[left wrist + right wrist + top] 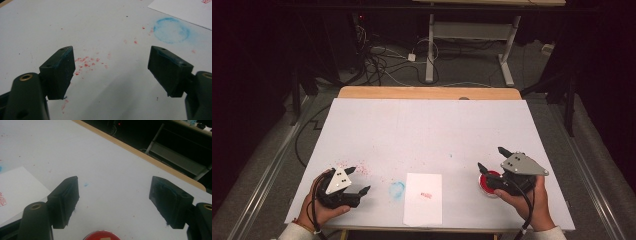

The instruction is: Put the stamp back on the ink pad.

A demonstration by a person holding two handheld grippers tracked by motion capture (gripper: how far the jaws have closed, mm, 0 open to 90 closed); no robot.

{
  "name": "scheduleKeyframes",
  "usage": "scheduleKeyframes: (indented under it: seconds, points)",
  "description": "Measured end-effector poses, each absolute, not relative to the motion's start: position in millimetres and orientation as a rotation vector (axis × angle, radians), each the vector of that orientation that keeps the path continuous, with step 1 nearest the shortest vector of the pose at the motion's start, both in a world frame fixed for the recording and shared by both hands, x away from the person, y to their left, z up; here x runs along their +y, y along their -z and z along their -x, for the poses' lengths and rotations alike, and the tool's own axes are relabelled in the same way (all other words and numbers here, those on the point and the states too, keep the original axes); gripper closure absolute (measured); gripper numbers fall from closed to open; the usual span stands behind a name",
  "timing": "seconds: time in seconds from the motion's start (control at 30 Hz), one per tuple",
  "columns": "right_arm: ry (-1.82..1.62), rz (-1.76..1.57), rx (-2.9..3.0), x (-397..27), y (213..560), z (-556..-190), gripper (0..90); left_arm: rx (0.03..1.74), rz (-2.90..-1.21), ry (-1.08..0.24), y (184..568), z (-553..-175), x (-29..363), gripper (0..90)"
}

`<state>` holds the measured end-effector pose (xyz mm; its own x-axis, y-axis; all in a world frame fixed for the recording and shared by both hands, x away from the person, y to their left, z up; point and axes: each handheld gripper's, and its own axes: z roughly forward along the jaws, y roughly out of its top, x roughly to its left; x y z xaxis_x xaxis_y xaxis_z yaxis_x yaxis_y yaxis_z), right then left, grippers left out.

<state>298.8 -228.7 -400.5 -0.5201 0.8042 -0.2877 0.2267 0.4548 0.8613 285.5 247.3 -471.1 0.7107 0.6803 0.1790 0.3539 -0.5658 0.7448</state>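
The person is working at a table (427, 125) covered with a white sheet, holding one gripper in each hand.

Right gripper (491, 159): it is sitting at the near right of the table in the high view, held by the right hand (532, 202). Its jaws are standing wide apart with nothing between them. A round red ink pad (488, 183) is lying on the sheet directly under the gripper body, partly covered by it. In the right gripper view the ink pad (102, 235) is showing at the bottom edge, behind and between the two jaws, and is not touching either pad. The fingers (65, 200) are carrying traces of blue colour.

Left gripper (359, 180): it is resting at the near left of the table, held by the left hand (319, 207). Its jaws are also standing wide open and are gripping nothing. In the left gripper view, bare sheet with red specks (86, 63) is lying between them.

Paper sheet (423, 198): it is lying flat near the front edge, between the two grippers and apart from both. A small red stamp mark (426, 194) is showing near its middle. A pale blue ring stain (397, 189) is lying on the table cover just beside the paper's left edge. In the left gripper view this stain (171, 30) is appearing ahead of the jaws, to the right.
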Motion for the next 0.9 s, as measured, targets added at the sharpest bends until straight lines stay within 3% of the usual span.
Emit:
scheduleKeyframes:
  seconds: [0.33, 0.9]
  points:
    - [-1.072, -0.823, 1.951, -227, 400, -296, 16.7, 0.783, -2.204, -0.599, 470, -284, 248, 21.0]
    - [-1.105, -0.75, 1.938, -221, 410, -282, 16.3, 0.767, -2.196, -0.614, 467, -277, 246, 21.0]
